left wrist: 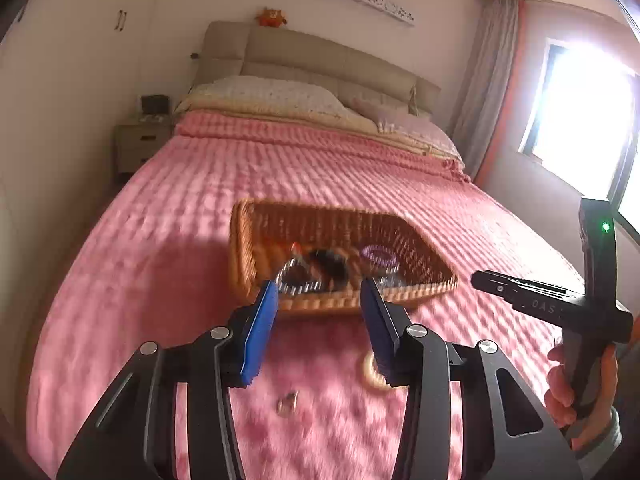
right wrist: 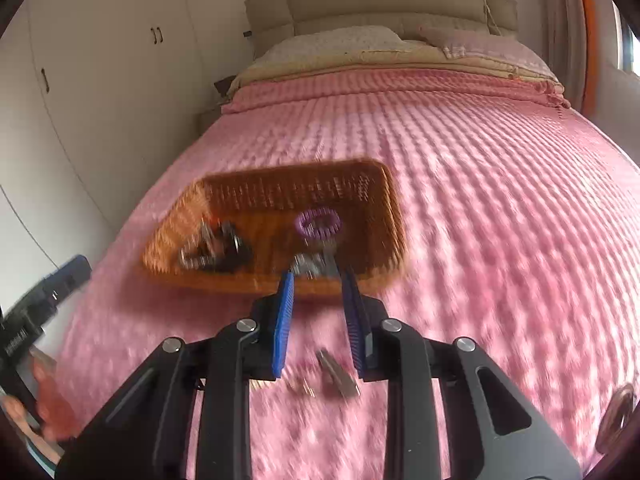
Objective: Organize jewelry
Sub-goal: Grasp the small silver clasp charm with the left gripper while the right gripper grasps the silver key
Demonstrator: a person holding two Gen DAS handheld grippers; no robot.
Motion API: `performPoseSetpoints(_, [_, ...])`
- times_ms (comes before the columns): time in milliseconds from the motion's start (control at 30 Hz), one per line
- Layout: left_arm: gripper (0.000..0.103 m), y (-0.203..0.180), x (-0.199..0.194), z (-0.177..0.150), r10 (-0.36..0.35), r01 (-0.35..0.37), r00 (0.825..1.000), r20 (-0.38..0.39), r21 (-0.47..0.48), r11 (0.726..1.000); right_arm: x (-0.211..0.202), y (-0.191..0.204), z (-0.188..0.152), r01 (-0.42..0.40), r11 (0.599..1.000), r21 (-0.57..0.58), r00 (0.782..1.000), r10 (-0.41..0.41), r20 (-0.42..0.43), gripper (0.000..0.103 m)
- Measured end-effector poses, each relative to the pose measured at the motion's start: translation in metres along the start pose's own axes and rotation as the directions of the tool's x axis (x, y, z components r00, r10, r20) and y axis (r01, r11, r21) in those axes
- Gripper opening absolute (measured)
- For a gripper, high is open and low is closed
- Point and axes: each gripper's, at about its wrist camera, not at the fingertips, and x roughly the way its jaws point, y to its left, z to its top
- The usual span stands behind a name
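A wicker basket (left wrist: 248, 248) (right wrist: 380, 200) sits on the pink bedspread. It holds a purple bracelet (left wrist: 378, 255) (right wrist: 318, 222), a dark tangle of jewelry (left wrist: 328, 266) (right wrist: 228, 246) and a silver chain (left wrist: 294, 286) (right wrist: 196, 258). My left gripper (left wrist: 320, 292) is open and empty just before the basket's near rim. My right gripper (right wrist: 318, 280) is open and empty at the near rim, above a silvery piece (right wrist: 310, 266). On the bedspread lie a pale ring (left wrist: 370, 372), a small silver piece (left wrist: 288, 402), a silver clip (right wrist: 336, 372) and a small earring (right wrist: 302, 386).
The pink bedspread (left wrist: 200, 200) (right wrist: 500, 200) covers a wide bed with pillows (left wrist: 272, 92) and a headboard at the far end. A nightstand (left wrist: 140, 140) stands at the far left. A brown ring (right wrist: 618, 416) lies at the right edge. The views are motion-blurred.
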Motion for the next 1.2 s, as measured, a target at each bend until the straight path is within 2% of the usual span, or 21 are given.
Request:
performPoseSetpoints(167, [0.042, 0.013, 0.001, -0.034, -0.003, 0.002, 0.998, -0.063, -0.019, 1.000, 0.008, -0.009, -0.036, 0.012, 1.000, -0.002, 1.000, -0.012, -0.026, 0.023])
performPoseSetpoints(367, [0.042, 0.021, 0.029, -0.061, 0.012, -0.012, 0.986, -0.166, -0.001, 1.000, 0.031, -0.026, -0.064, 0.051, 0.999, 0.009, 0.996, -0.050, -0.067, 0.023])
performPoseSetpoints(533, [0.040, 0.026, 0.052, -0.072, 0.020, -0.019, 0.970, -0.242, 0.005, 1.000, 0.040, -0.038, -0.074, 0.012, 0.999, 0.044, 0.996, -0.008, -0.090, 0.023])
performPoseSetpoints(600, [0.036, 0.028, 0.055, -0.074, 0.006, -0.006, 0.967, -0.254, 0.000, 1.000, 0.041, -0.036, -0.074, 0.018, 0.999, 0.032, 0.996, -0.015, -0.090, 0.023])
performPoseSetpoints(800, [0.036, 0.027, 0.055, -0.078, -0.027, 0.026, 0.966, -0.258, -0.006, 1.000, 0.034, -0.019, -0.078, 0.009, 0.999, -0.033, 0.999, -0.011, -0.050, 0.023])
performPoseSetpoints(933, [0.036, 0.019, 0.053, -0.082, -0.083, 0.091, 0.959, -0.272, 0.019, 0.996, 0.052, -0.015, -0.078, 0.027, 0.998, -0.052, 0.992, -0.033, -0.123, 0.023])
performPoseSetpoints(1033, [0.036, 0.014, 0.048, -0.083, -0.074, 0.087, 0.963, -0.258, 0.041, 0.995, 0.052, -0.012, -0.079, 0.018, 0.997, -0.069, 0.993, -0.026, -0.118, 0.021])
performPoseSetpoints(1100, [0.036, 0.016, 0.045, -0.082, -0.041, 0.049, 0.971, -0.236, 0.029, 0.998, 0.048, -0.005, -0.081, 0.007, 0.995, -0.104, 0.995, -0.018, -0.098, 0.017])
performPoseSetpoints(1200, [0.036, 0.023, 0.053, -0.078, -0.022, 0.022, 0.967, -0.254, -0.003, 1.000, 0.046, -0.001, -0.084, 0.021, 0.991, -0.130, 0.995, -0.033, -0.096, 0.015])
